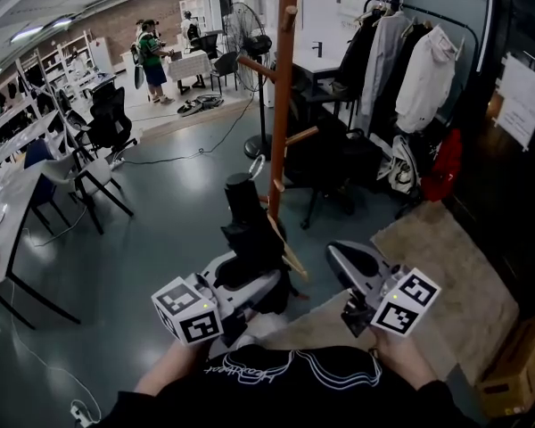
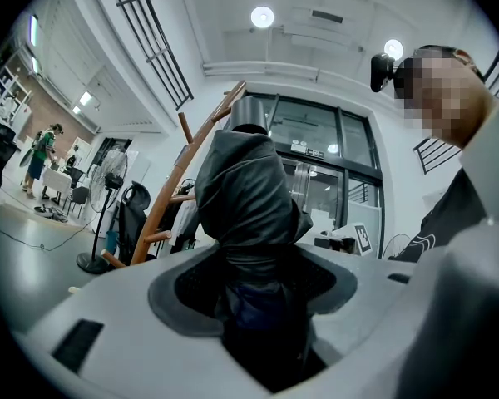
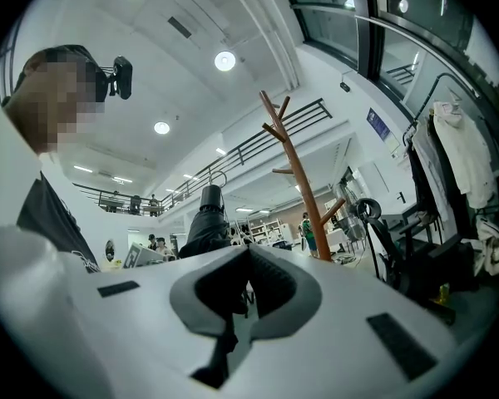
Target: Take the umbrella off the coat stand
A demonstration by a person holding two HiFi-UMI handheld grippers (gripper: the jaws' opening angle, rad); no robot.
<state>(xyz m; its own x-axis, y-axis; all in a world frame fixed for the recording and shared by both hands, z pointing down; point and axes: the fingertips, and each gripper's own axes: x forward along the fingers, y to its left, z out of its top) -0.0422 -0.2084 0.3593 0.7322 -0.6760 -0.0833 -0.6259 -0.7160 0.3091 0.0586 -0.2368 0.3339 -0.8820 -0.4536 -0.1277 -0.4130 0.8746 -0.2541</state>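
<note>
The left gripper (image 1: 247,285) was clamped on the folded black umbrella (image 1: 245,210), just left of the coat stand (image 1: 283,123). The right gripper (image 1: 337,255), to its right, had its jaws together, empty.

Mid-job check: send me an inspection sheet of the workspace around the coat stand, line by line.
Surface: grey-green floor; beige rug at the right.
Job's things: black folded umbrella upright in the left tool, beside the orange-brown wooden coat stand, seemingly clear of its pegs.
Clutter: cardboard box beside the rug; black office chair behind the stand.
Tools: left tool shut on the umbrella; right tool shut, empty.
Cables: black cable across the floor; white cable at lower left.
Surroundings: rack of coats, standing fan, people at a far table.
</note>
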